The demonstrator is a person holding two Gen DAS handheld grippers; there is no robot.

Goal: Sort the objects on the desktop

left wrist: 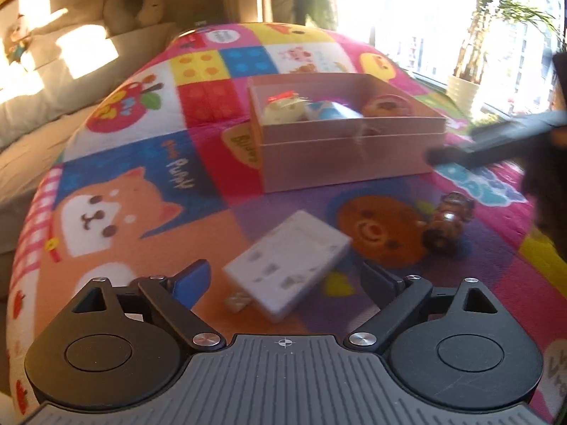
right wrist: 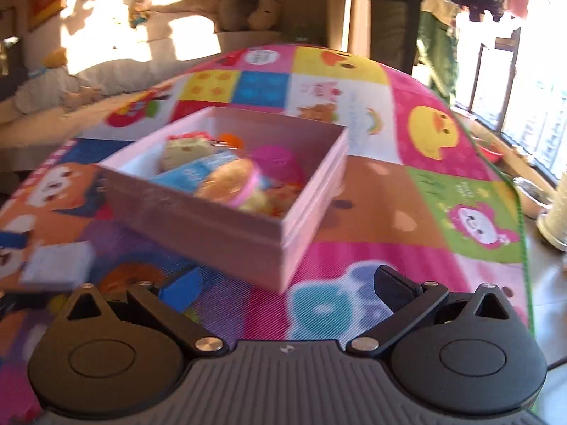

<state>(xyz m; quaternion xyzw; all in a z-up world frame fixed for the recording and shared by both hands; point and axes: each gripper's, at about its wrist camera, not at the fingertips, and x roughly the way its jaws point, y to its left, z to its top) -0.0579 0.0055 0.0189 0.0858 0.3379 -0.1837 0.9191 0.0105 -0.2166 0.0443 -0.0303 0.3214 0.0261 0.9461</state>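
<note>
A pink box (left wrist: 340, 156) stands on a colourful play mat (left wrist: 134, 163) and holds several soft toys. A white flat power strip (left wrist: 288, 264) lies on the mat just ahead of my open left gripper (left wrist: 283, 278), between its fingers. A small brown toy figure (left wrist: 448, 225) lies to its right. My right gripper (right wrist: 288, 287) is open and empty, close to the box's (right wrist: 226, 226) near corner; it shows as a dark blurred shape in the left wrist view (left wrist: 496, 138). The power strip (right wrist: 58, 260) is at the far left in the right wrist view.
A beige sofa (left wrist: 46, 81) with cushions and plush toys runs along the left. A bright window and a potted plant (left wrist: 460, 92) are at the right. A white pot (right wrist: 556, 219) stands beyond the mat's right edge.
</note>
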